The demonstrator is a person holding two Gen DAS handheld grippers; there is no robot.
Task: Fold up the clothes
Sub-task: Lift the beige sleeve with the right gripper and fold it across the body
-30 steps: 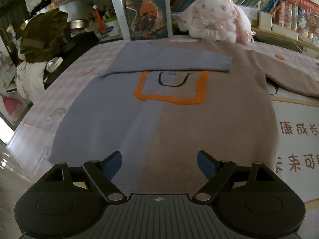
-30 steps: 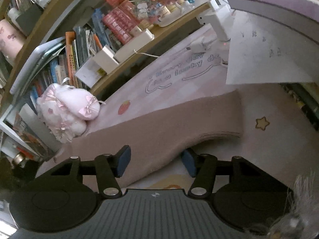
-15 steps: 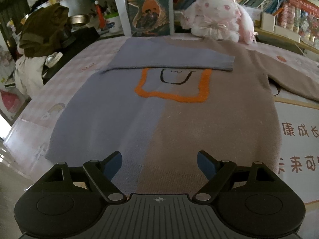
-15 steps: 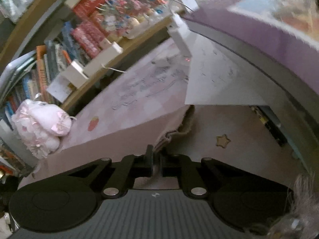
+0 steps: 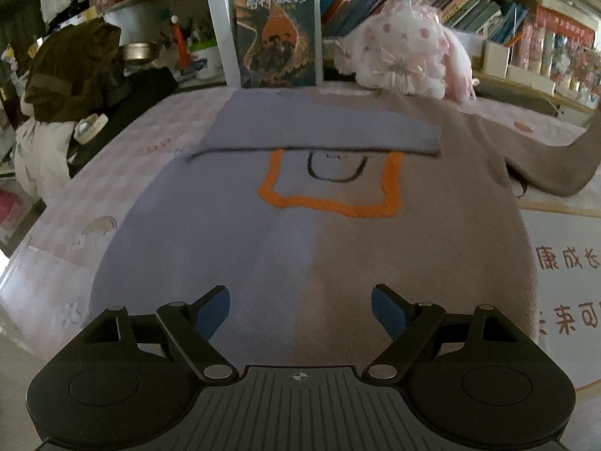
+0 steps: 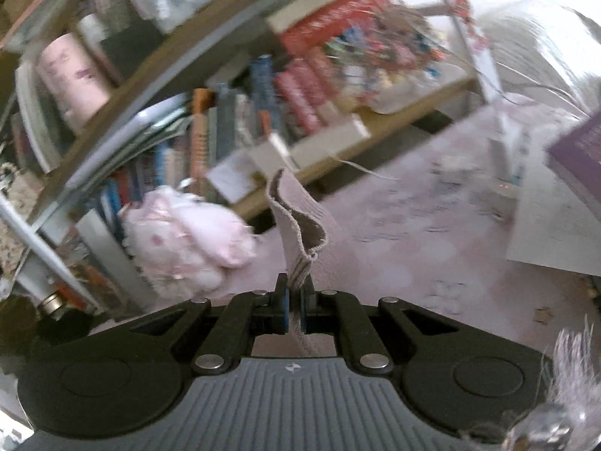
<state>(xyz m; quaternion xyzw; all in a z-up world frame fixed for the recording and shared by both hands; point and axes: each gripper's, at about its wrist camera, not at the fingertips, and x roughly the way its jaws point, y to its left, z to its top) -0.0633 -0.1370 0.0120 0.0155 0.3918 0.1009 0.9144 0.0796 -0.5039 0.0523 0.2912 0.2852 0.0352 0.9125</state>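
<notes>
Sweater point(image 5: 300, 248) flat, brown sleeve cuff point(image 6: 300, 233) between clamped right jaws.

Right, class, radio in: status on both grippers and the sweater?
Left gripper open, over sweater. Right gripper shut on brown sleeve, lifted. Nothing blocking.

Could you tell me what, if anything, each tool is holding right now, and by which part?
The right tool is shut on the sweater's brown sleeve, near its cuff. The left tool is open, holding nothing.
</notes>
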